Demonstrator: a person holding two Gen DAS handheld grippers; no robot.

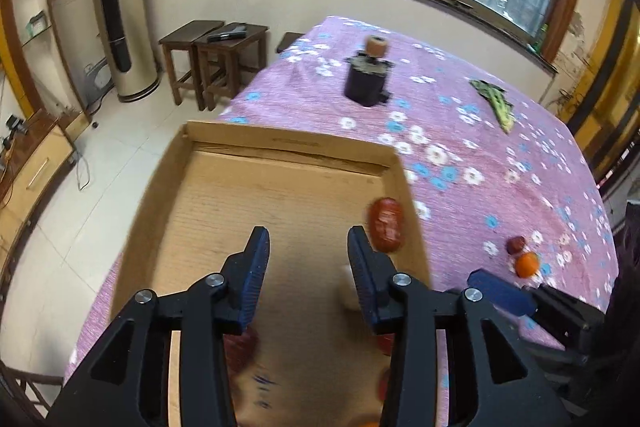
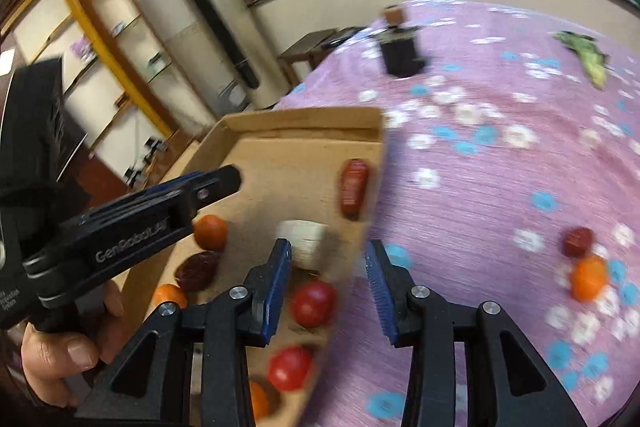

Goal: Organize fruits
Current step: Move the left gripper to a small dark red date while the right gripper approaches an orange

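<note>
Right wrist view: your right gripper (image 2: 328, 285) is spread apart, empty, straddling the box (image 2: 304, 121) edge; your left gripper (image 1: 308, 267) gapes empty above the box. An orange (image 2: 588, 277) and date (image 2: 578, 242) lie touching on the bed (image 2: 500, 195).

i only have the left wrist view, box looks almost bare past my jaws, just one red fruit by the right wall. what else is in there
Observer: The right wrist view shows more in the cardboard box: two red tomatoes, oranges and a dark date.
Operator: anything pale in there
Observer: Yes, a cream cup-shaped thing sits near the middle.
Operator: is my gripper holding anything
Observer: No, the left gripper hangs over the box with nothing held.
</note>
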